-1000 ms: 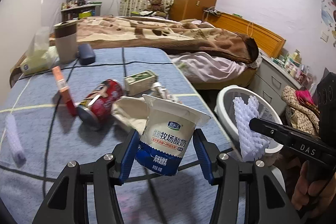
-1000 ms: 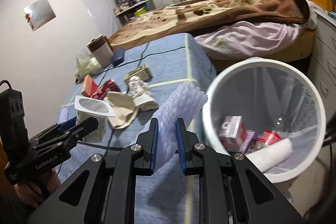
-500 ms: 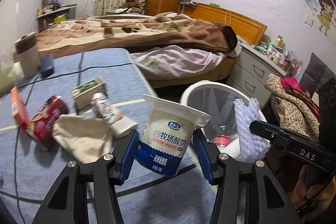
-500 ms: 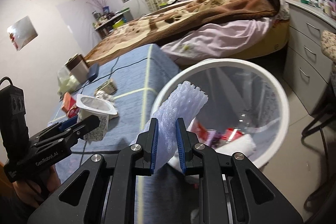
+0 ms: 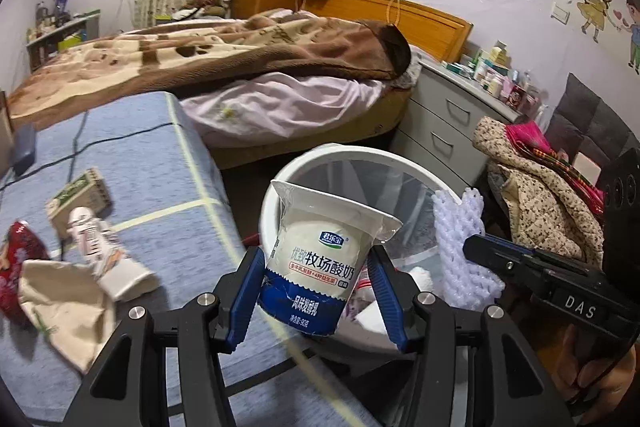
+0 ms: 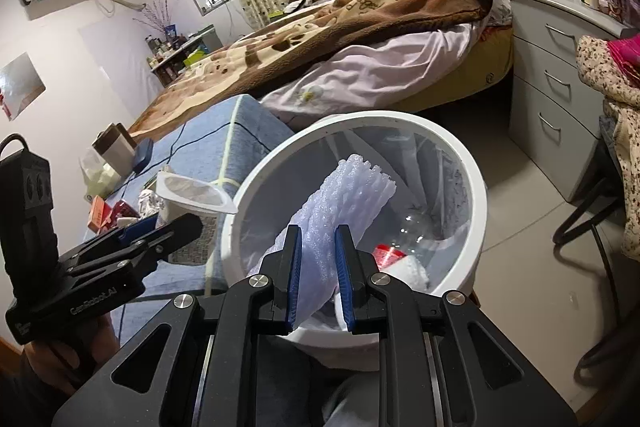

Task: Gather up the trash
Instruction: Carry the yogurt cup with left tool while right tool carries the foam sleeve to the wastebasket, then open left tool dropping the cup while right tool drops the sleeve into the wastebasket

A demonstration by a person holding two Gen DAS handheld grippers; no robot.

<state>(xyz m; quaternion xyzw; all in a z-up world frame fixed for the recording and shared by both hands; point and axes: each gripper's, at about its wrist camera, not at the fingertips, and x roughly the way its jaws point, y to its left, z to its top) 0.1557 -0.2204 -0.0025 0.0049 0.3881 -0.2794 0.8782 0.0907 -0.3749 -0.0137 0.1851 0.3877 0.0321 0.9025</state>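
Observation:
My left gripper (image 5: 316,291) is shut on a white and blue yogurt cup (image 5: 320,259), held upright at the near rim of the white trash bin (image 5: 360,155). My right gripper (image 6: 318,259) is shut on a white foam fruit net (image 6: 344,203), which hangs over the open bin (image 6: 476,187). In the left wrist view the foam net (image 5: 460,251) and the right gripper's black finger (image 5: 520,259) show to the right of the cup. In the right wrist view the cup (image 6: 192,195) and the left gripper (image 6: 160,235) sit left of the bin. Several discarded pieces lie inside the bin.
More litter lies on the blue tablecloth (image 5: 132,155): a red crushed can (image 5: 16,259), a beige wrapper (image 5: 64,299), a white tube (image 5: 104,259) and a small green carton (image 5: 80,191). A bed (image 5: 240,67) stands behind, grey drawers (image 6: 552,75) and piled clothes (image 5: 540,187) to the right.
Both grippers have swung right from over the table to the bin, each still holding its item. The bin now fills the centre of both views.

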